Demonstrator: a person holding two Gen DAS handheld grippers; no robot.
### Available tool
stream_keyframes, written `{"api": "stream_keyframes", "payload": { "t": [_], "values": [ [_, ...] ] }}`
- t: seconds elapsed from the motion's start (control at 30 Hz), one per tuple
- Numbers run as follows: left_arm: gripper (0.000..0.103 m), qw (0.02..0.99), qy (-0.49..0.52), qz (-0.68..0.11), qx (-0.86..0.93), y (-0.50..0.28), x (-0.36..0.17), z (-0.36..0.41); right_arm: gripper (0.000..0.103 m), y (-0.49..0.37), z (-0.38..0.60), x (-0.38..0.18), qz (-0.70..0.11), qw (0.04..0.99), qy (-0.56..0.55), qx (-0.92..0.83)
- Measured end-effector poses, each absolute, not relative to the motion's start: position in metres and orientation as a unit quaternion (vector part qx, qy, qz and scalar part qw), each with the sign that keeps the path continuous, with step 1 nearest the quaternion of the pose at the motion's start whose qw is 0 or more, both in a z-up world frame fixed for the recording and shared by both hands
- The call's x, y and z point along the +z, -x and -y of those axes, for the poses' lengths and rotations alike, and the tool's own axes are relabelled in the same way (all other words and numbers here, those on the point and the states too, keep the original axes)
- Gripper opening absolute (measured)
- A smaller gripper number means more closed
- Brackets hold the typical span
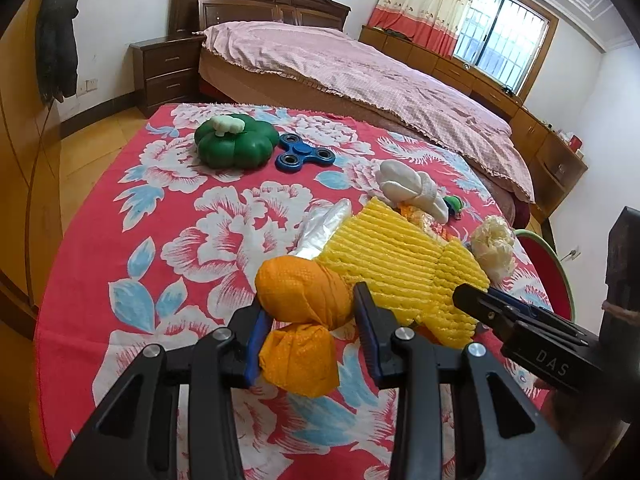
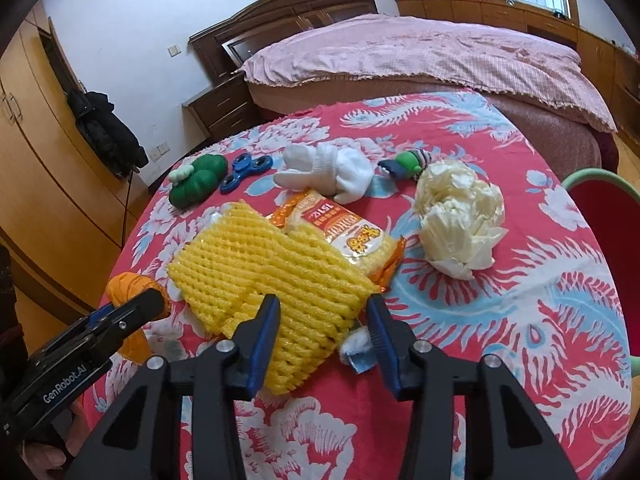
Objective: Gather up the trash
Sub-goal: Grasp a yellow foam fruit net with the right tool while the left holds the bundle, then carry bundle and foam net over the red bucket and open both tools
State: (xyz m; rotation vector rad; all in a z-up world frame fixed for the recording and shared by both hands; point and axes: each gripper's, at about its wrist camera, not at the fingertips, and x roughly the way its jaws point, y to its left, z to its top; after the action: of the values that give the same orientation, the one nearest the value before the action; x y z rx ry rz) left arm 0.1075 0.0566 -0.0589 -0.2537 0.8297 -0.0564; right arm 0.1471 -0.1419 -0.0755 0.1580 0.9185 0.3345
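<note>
Straddling trash with both tools, we seem at the grasp step: the left gripper stands apart around the orange foam wad on the floral cloth, the right gripper apart over the yellow foam net. Next, we judge, both must close.

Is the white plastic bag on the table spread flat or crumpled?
Crumpled: the white plastic bag sits bunched into a wrinkled lump on the floral tablecloth, not flat.

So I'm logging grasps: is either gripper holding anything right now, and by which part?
Nothing is gripped. The left gripper is open around the orange bag at its twisted waist; the right gripper is open over the yellow foam net.
</note>
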Motion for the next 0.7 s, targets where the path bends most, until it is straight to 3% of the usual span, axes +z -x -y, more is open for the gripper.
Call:
{"api": "stream_keyframes", "payload": {
  "t": [0.27,0.7],
  "values": [
    [0.040,0.907,0.122,-0.401,-0.030,-0.104,-0.058,-0.053,0.024,-0.142,0.141,-0.073,-0.434,0.879,-0.086,0.178],
    [0.040,0.916,0.117,-0.382,-0.045,-0.094,-0.035,-0.042,0.021,-0.109,0.163,-0.029,-0.373,0.906,-0.103,0.173]
  ]
}}
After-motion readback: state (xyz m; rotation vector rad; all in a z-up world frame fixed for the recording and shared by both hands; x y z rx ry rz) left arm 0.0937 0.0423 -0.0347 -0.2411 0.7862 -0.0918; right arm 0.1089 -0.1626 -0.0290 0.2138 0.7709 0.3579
